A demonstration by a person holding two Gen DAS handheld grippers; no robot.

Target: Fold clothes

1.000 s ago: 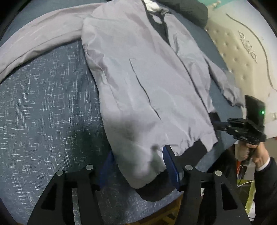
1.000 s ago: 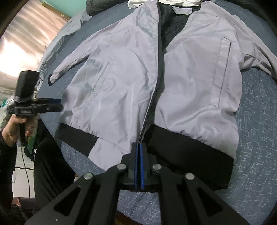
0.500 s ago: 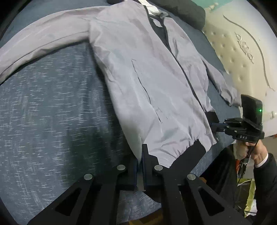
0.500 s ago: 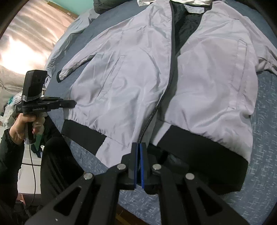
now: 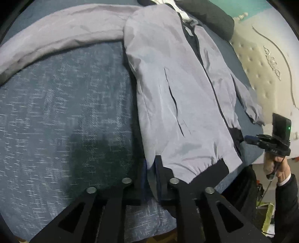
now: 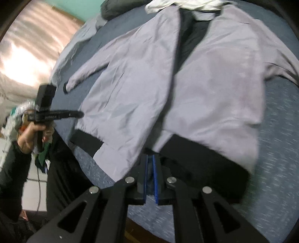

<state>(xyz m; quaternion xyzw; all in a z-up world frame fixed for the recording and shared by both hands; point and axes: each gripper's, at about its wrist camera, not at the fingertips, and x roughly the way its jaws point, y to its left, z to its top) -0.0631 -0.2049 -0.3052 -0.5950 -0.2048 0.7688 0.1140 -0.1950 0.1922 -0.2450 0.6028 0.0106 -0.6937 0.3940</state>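
A grey zip jacket (image 5: pixel 177 93) with a black hem lies front-up on the blue bedspread (image 5: pixel 65 112). My left gripper (image 5: pixel 151 168) is at the hem's left corner. Its jaws are opening, a fold of grey fabric still lies loosely between them, and the pads stand apart. In the right wrist view the jacket (image 6: pixel 214 93) fills the middle, and my right gripper (image 6: pixel 150 162) sits at the hem by the bottom of the zip. Its jaws are opening too, with a narrow gap between the blue pads. Each gripper shows in the other's view: the right gripper (image 5: pixel 250 139) and the left gripper (image 6: pixel 80 114).
One sleeve (image 5: pixel 56 33) stretches far to the left; the other sleeve (image 5: pixel 248 104) lies beside the body. A dark garment (image 5: pixel 211 16) and a white cloth (image 6: pixel 162 4) sit beyond the collar. A padded headboard (image 5: pixel 261 65) is at the right. The bed's edge runs just under both grippers.
The left jaws went from wide to shut on the hem corner, then parted a little. The right jaws, shut before, now show a gap. The jacket sits further right in the left view.
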